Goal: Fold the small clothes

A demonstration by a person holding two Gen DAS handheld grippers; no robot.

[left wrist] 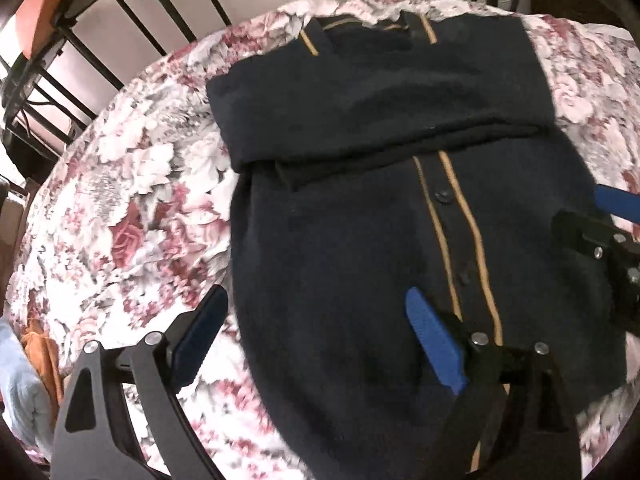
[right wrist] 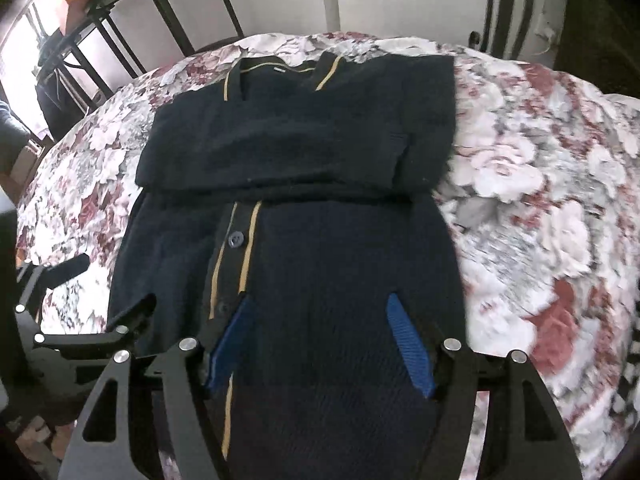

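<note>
A small navy cardigan [left wrist: 360,240] with tan stripes and dark buttons lies flat on a floral bedspread [left wrist: 132,208]. Both sleeves are folded across its chest. My left gripper [left wrist: 316,308] is open over the cardigan's lower left edge, one finger over the bedspread, one over the fabric. My right gripper [right wrist: 320,320] is open above the cardigan's [right wrist: 304,208] lower front, holding nothing. The right gripper also shows at the right edge of the left wrist view [left wrist: 600,224]. The left gripper shows at the left edge of the right wrist view [right wrist: 52,280].
A black metal bed frame [left wrist: 132,12] runs behind the bed against a pale wall. An orange box [left wrist: 44,20] sits at the upper left. Orange and light blue cloth [left wrist: 36,364] lies off the bed's left side.
</note>
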